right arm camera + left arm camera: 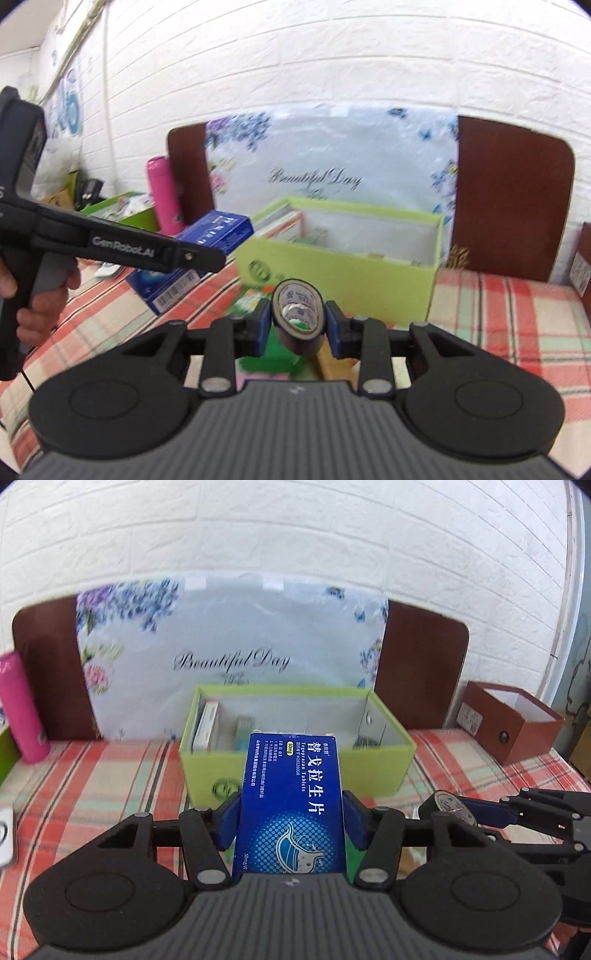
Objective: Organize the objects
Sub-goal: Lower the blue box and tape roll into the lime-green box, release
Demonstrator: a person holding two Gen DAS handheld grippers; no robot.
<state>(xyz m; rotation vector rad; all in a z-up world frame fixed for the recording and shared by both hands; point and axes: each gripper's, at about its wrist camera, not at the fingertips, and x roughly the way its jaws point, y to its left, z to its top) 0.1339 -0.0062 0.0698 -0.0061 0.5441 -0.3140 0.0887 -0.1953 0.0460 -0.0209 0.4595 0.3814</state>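
My left gripper (291, 812) is shut on a blue medicine box (291, 805) and holds it upright just in front of the open light-green box (376, 768). The green box holds several packets at its left end. My right gripper (297, 325) is shut on a roll of black tape (297, 314), held above the plaid cloth in front of the green box (351, 284). The right gripper with the tape (448, 806) shows at the right of the left wrist view. The left gripper and its blue box (207, 240) show at the left of the right wrist view.
A pink bottle (22, 709) stands at the left by another green box (122, 214). A brown open box (513, 723) sits at the right. A floral bag (229, 653) leans on a brown headboard (421, 664) behind. Green and yellow items (280, 358) lie under the right gripper.
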